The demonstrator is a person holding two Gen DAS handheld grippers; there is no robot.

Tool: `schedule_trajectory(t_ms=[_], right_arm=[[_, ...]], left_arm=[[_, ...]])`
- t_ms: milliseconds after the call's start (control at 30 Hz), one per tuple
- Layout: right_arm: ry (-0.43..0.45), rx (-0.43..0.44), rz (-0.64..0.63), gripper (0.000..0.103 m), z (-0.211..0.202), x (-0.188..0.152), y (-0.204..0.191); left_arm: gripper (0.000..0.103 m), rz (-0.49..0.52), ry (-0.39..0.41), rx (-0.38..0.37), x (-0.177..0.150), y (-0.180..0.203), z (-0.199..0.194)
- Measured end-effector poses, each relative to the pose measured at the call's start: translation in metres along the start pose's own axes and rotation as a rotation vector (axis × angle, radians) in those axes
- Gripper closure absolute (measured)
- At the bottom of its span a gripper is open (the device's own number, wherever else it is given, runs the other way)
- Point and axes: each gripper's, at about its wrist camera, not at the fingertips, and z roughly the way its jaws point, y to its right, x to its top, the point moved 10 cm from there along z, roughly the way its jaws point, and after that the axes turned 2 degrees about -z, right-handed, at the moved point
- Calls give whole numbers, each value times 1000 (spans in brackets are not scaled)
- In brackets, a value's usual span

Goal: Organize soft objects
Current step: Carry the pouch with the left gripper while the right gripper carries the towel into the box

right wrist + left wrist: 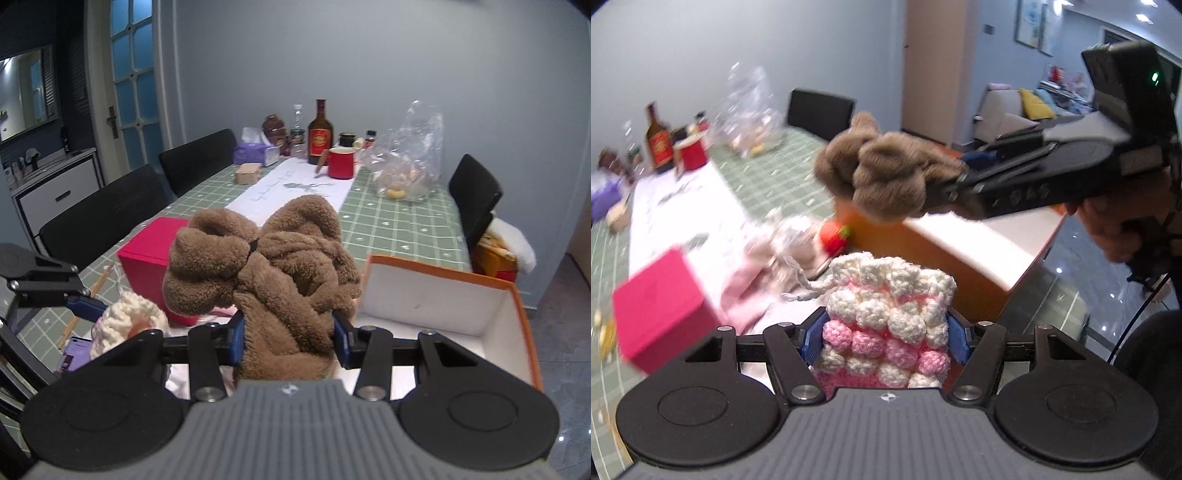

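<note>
Beside the orange box (448, 295), the right gripper (288, 341) clamps a limp brown plush (266, 266) and the left gripper (886, 339), its jaws closing, grips a squashy crocheted pouch (886, 317) mid-body.

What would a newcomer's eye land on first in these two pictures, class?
Probably the brown fluffy bow, bunched between the right gripper and filling the middle of its view. Next, the pink-and-white crocheted pouch held in the left gripper, then the orange-rimmed white box open at the table's near edge.
</note>
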Motion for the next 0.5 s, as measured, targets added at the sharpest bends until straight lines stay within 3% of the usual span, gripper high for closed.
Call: schedule_trajectory(t_ms=[267, 500], right_arm=[[25, -133, 69, 58, -35, -16, 70], [6, -218, 137, 58, -58, -46, 124]], left_arm=[[29, 109, 25, -60, 55, 50, 34], [29, 179, 30, -63, 76, 76, 59]])
